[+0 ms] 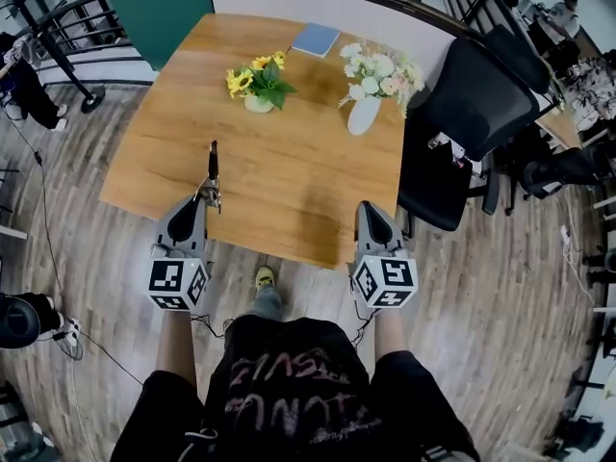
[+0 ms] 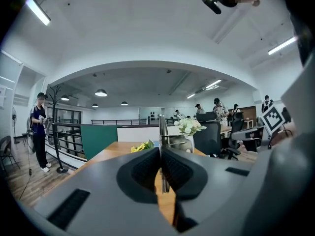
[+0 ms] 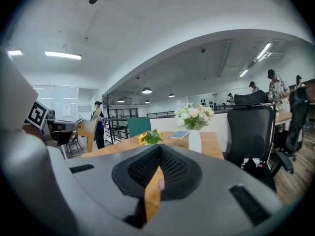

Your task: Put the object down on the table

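Observation:
My left gripper [image 1: 205, 200] is shut on a slim metal tool [image 1: 212, 169] with a dark end that sticks out forward over the near left part of the wooden table [image 1: 298, 171]. In the left gripper view the tool [image 2: 162, 132] stands as a thin upright blade pinched between the dark pads [image 2: 145, 168], just ahead of my left gripper [image 2: 161, 154]. My right gripper [image 1: 372, 212] hovers at the table's near right edge, shut with nothing in it. In the right gripper view its tips [image 3: 158, 150] meet, and only table wood shows below.
A pot of yellow flowers [image 1: 258, 83] and a white vase of pale flowers [image 1: 369, 87] stand at the far half of the table, with a blue book [image 1: 316, 38] behind them. A black office chair [image 1: 476, 109] is at the table's right side. A railing [image 1: 67, 27] runs at far left.

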### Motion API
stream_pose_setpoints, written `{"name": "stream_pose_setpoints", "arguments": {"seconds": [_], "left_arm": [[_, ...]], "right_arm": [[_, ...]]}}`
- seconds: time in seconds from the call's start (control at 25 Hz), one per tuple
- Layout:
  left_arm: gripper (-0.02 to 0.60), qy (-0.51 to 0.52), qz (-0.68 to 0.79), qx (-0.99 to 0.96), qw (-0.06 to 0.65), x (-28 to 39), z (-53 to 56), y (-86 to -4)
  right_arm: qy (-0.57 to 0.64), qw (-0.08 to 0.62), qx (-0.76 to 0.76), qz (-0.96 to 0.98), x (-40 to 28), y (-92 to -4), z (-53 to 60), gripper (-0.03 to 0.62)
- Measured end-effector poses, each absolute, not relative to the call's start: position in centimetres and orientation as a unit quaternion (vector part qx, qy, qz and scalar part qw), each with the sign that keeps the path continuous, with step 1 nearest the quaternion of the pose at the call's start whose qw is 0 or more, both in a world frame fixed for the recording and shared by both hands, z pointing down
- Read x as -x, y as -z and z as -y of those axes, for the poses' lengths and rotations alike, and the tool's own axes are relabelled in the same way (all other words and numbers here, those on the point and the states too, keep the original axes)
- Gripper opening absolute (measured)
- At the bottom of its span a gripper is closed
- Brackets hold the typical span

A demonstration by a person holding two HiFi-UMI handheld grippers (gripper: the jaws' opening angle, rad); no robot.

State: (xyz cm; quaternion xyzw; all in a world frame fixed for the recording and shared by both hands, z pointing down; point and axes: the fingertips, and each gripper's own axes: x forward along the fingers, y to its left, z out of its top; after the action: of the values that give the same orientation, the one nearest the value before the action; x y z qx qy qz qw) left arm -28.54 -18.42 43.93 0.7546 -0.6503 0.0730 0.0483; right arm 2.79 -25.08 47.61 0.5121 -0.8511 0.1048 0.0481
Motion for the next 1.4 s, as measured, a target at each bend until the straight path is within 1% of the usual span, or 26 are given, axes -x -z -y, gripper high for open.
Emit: {"name": "stream_pose_setpoints", "arguments": {"seconds": [0.36,0.72,1.2,1.4], "left_arm": [[0.02,-0.094,0.606,-0.787,0.069,32.4,28.9,-46.6],[0.02,-0.121,0.558,-0.818,0.074,31.0,34.8,-49.1],[0.02,-0.189,0.537,-0.821,0.035,27.8,37.3,-49.8],[0.02,-0.236,0.519,-0.822,-0.011,25.8,38.7,-49.9]], "right_arm": [[-0.118,0.049,-0.551,0.825,0.8,-47.6,32.7,0.005],[-0.119,0.061,-0.587,0.798,-0.5,-48.0,35.5,0.005],[-0.123,0.046,-0.584,0.801,-2.1,-48.2,38.0,0.005],[-0.134,0.041,-0.581,0.802,-3.2,-49.0,38.7,0.005]]}}
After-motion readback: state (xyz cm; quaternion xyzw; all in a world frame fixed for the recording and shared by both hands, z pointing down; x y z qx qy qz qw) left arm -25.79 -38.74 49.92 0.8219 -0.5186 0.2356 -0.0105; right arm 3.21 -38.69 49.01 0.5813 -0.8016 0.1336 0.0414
